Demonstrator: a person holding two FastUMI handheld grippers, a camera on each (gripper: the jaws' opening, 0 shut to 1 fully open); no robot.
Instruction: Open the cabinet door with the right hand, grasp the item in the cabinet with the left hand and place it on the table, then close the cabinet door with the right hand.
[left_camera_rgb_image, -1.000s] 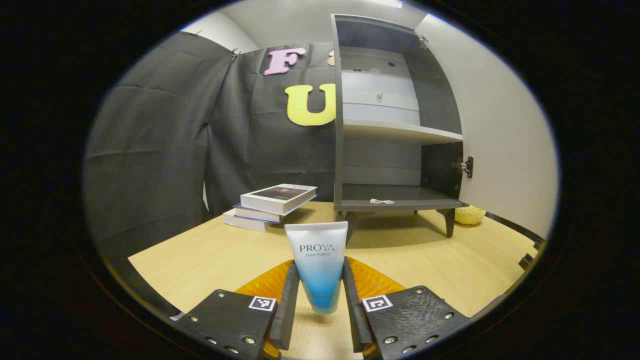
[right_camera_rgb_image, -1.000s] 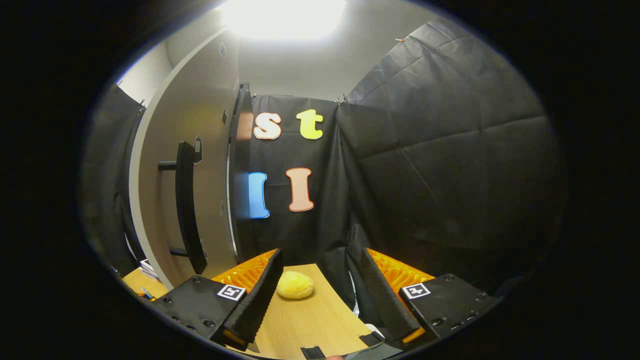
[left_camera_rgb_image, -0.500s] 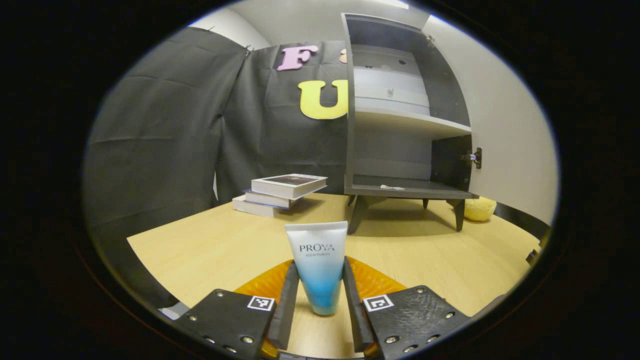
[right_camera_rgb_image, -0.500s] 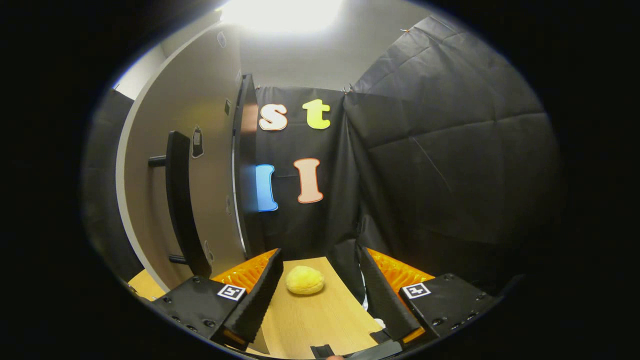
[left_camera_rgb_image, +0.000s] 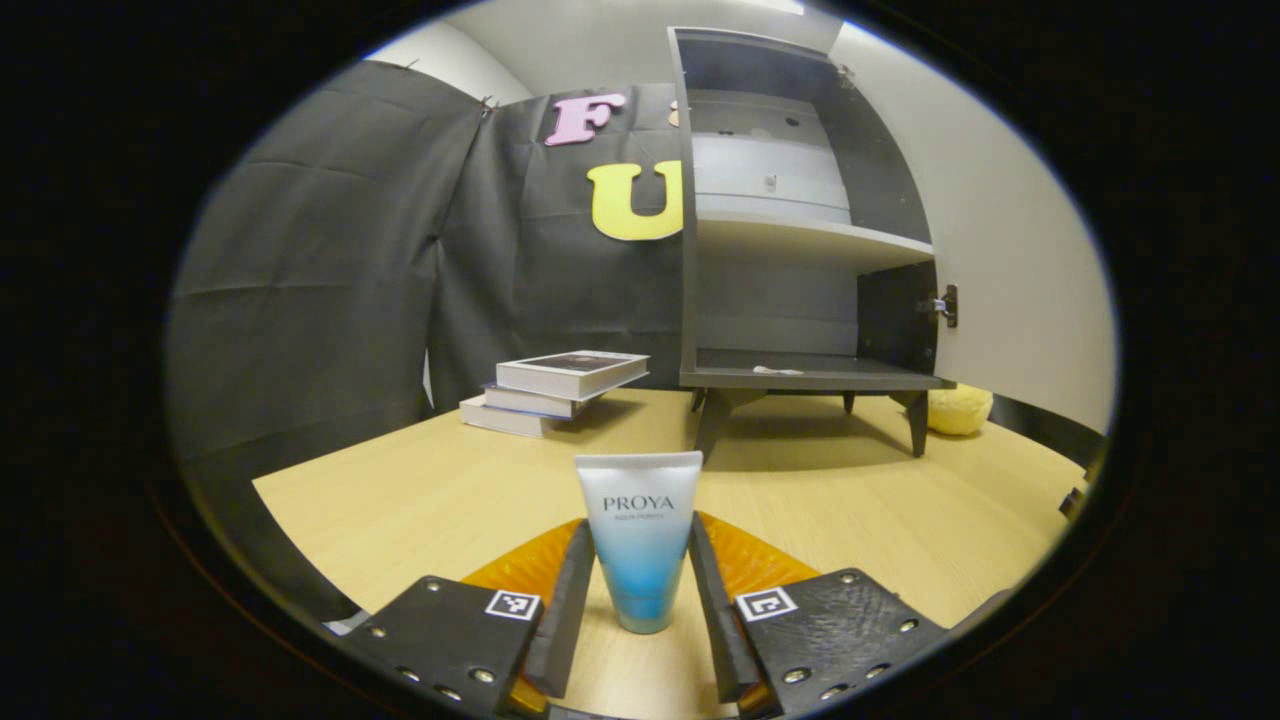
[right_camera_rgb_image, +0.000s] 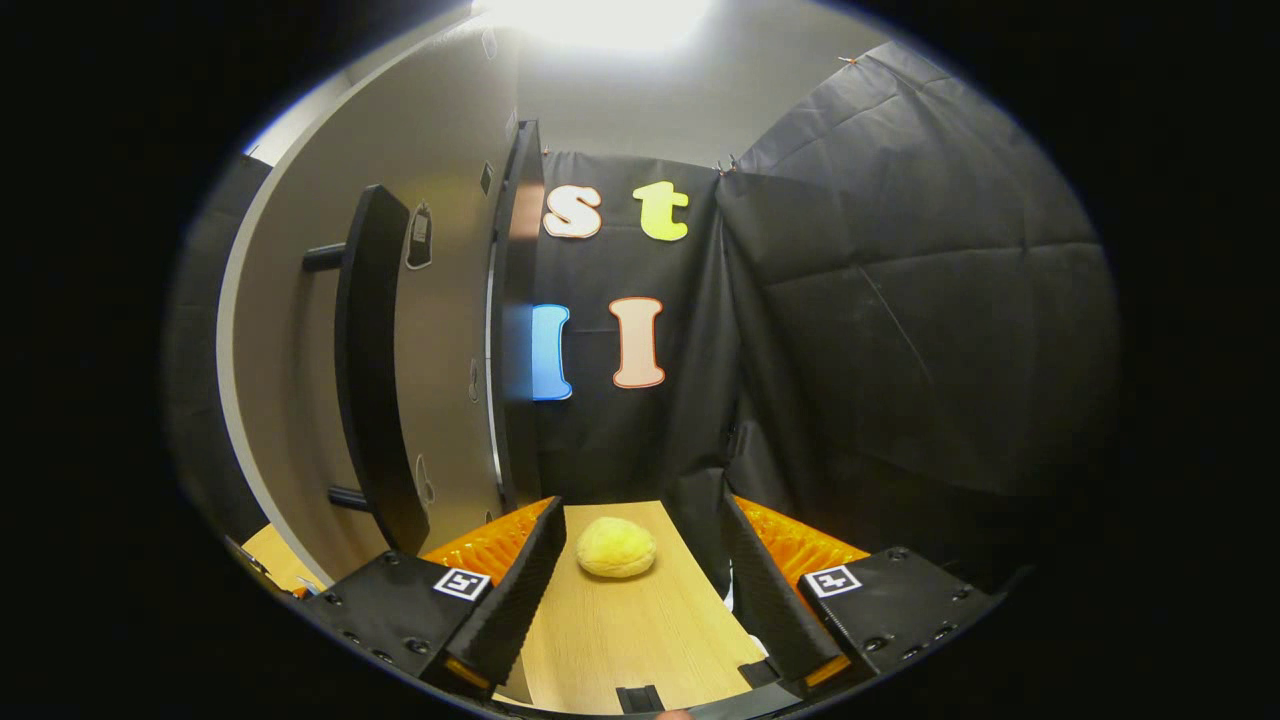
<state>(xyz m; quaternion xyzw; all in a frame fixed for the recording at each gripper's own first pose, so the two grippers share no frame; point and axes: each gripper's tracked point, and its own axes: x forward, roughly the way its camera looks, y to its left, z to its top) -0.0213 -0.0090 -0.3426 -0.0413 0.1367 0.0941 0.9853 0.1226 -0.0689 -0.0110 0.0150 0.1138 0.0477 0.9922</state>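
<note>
Left gripper view: stack of books (left_camera_rgb_image: 556, 388) ahead-left of the left gripper (left_camera_rgb_image: 640, 610) on the table (left_camera_rgb_image: 400, 500). Gripper clenched on the upright tube (left_camera_rgb_image: 640, 535), both fingers pressing its sides, cap down near the tabletop. Beyond, cabinet (left_camera_rgb_image: 800, 230) with door swung open.

Right gripper view: cabinet door (right_camera_rgb_image: 440, 330) and its handle (right_camera_rgb_image: 368, 370) left of the right gripper (right_camera_rgb_image: 640, 600); fingers spread, nothing held; yellow ball (right_camera_rgb_image: 616, 547) ahead between them.

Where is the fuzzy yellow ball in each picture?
Left gripper view: the fuzzy yellow ball sits far right on the light wooden table, behind the dark grey cabinet's right leg.
Right gripper view: the ball lies low in the middle, on the table beyond the right gripper.
Shared landmark: the open pale cabinet door, beside the ball in both.
</note>
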